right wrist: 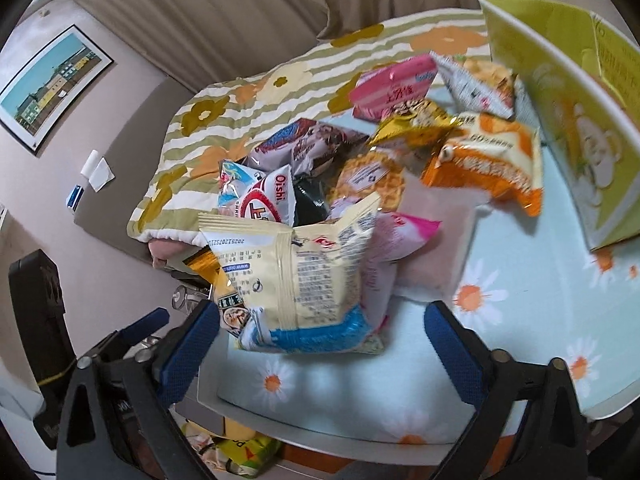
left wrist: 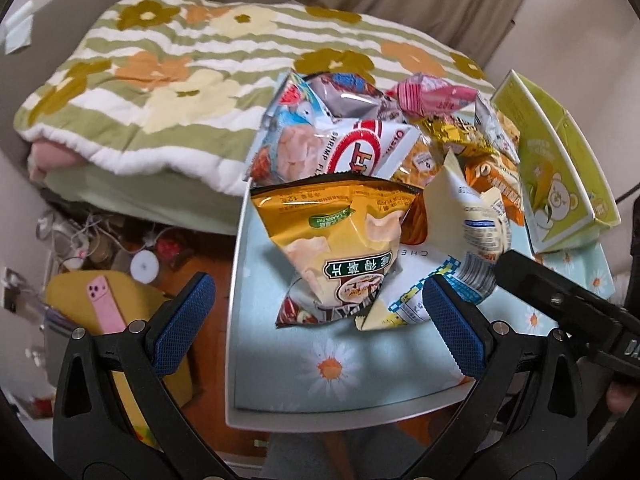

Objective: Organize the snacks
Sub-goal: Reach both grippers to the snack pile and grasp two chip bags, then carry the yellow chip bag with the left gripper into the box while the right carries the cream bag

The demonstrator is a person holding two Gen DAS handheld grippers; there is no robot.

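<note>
A heap of snack bags lies on a small table with a daisy-print cloth [left wrist: 340,368] [right wrist: 520,280]. In the left wrist view a yellow crisp bag [left wrist: 340,240] lies nearest, with a cream bag [left wrist: 452,240], a white Oishi bag [left wrist: 360,152] and an orange bag [left wrist: 492,184] behind. My left gripper [left wrist: 320,320] is open over the table's near edge, nothing between its pads. In the right wrist view my right gripper [right wrist: 320,344] is open just short of the cream bag [right wrist: 304,276], not touching it. A lime-green open box [left wrist: 560,184] [right wrist: 568,120] stands at the right.
A bed with a flowered, striped quilt [left wrist: 180,92] [right wrist: 240,100] runs behind the table. Left of the table, on the floor, lie a yellow seat with a pink phone [left wrist: 106,304] and cables. The right gripper's black body [left wrist: 568,308] crosses the left wrist view's right side.
</note>
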